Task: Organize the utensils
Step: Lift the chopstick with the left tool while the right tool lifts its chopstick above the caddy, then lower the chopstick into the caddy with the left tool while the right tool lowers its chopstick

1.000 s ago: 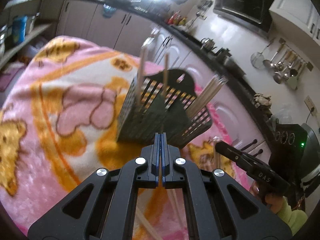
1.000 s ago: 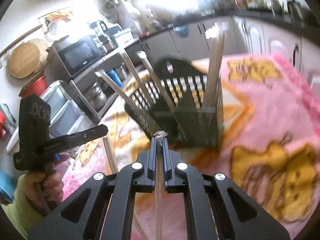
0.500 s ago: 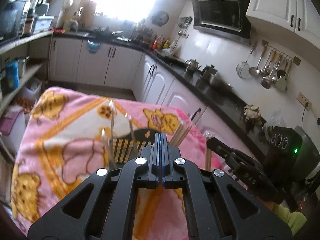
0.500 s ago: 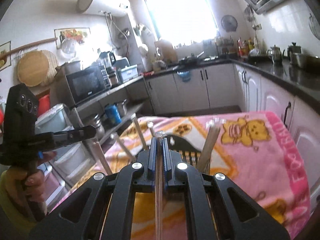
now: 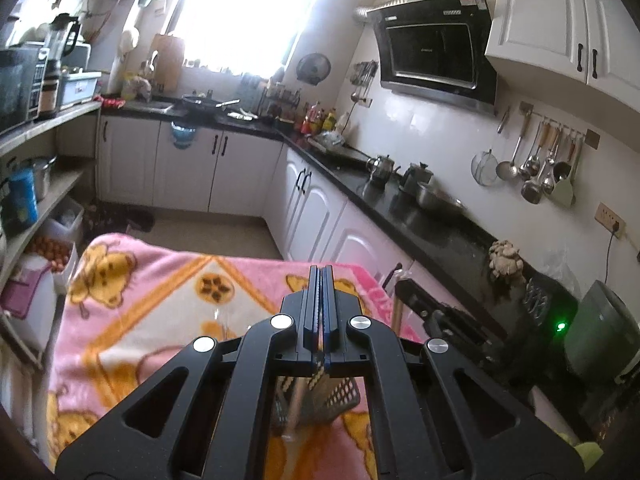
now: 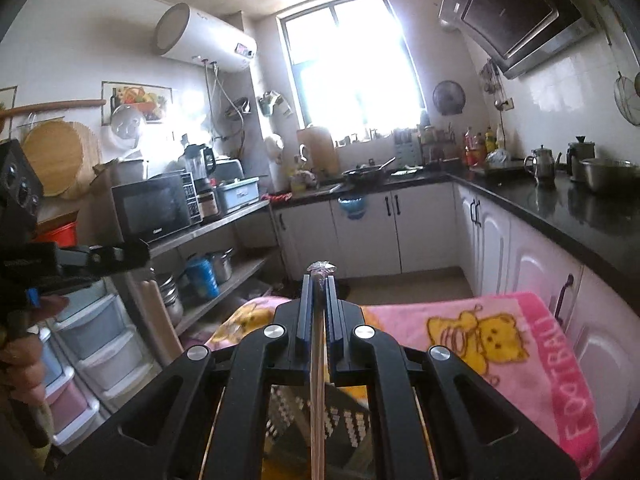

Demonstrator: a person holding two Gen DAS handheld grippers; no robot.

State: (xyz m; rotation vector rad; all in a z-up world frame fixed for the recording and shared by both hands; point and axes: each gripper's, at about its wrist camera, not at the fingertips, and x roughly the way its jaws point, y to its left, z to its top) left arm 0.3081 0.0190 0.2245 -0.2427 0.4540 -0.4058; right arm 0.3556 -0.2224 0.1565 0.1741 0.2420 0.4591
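Note:
My left gripper (image 5: 321, 276) is shut with nothing showing between its fingertips. Below it, behind the fingers, stands the dark slotted utensil basket (image 5: 336, 400) with a pale chopstick (image 5: 295, 408) in it. My right gripper (image 6: 319, 280) is shut on a wrapped chopstick (image 6: 318, 380), whose crinkled wrapper tip pokes past the fingertips. The basket (image 6: 344, 420) lies below this gripper too. Each view shows the other gripper: the right one (image 5: 436, 316) with a chopstick at its tip, the left one (image 6: 100, 256) at the left edge.
The basket stands on a table under a pink and yellow bear-print blanket (image 5: 152, 300) (image 6: 500, 332). White cabinets with a black counter (image 5: 400, 204) run along the right. Shelves (image 6: 208, 232) with a microwave and pots run along the left.
Both grippers have risen and tilted up from the basket. The basket has dropped from mid-frame to below the fingers. The right gripper keeps its chopstick.

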